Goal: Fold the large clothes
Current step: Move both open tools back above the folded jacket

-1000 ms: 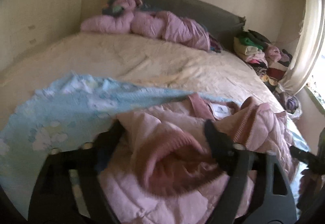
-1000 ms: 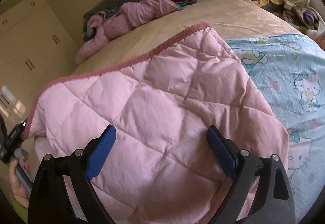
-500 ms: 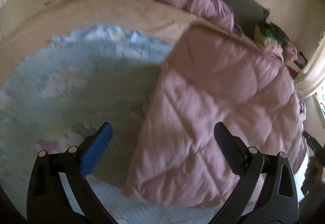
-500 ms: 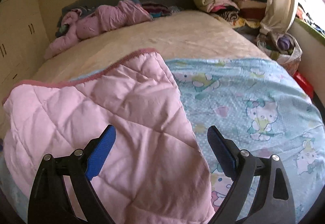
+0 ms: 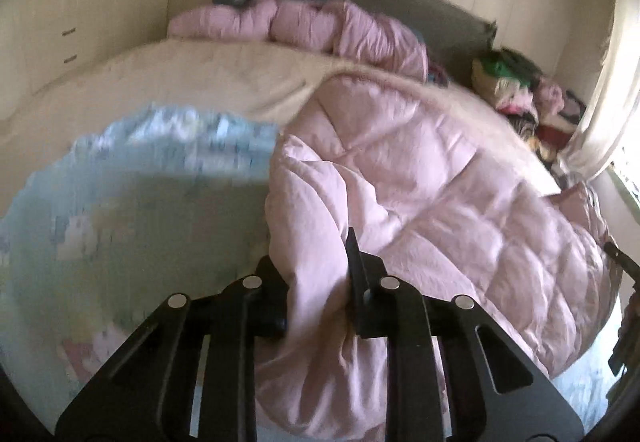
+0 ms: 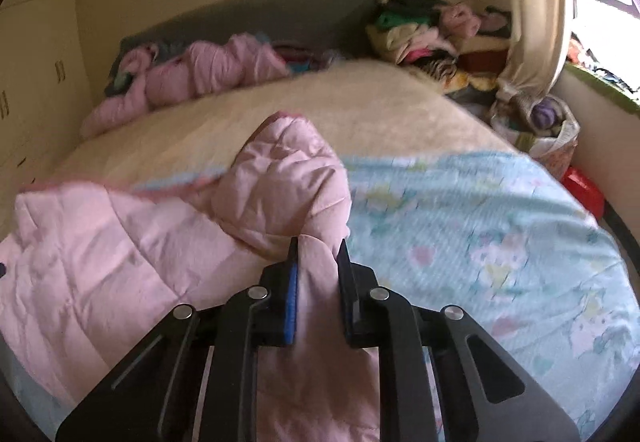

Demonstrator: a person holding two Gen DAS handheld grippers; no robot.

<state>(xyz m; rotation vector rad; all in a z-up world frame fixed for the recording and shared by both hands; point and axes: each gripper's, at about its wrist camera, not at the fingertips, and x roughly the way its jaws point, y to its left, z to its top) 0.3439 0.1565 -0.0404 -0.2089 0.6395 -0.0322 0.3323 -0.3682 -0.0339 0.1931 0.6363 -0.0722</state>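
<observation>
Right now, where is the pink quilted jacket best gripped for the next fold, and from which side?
Judging by its pose, at the two near corners of the pink quilted jacket, approached from the near bed edge. It lies bunched with those edges facing the grippers, and both sets of jaws are already closing on fabric there.

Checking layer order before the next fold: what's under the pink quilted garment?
The pink quilted garment lies on a light blue cartoon-print sheet, spread over the cream bedspread. How far the sheet runs under it is hidden. Both grippers' jaws are closing on its fabric.
</observation>
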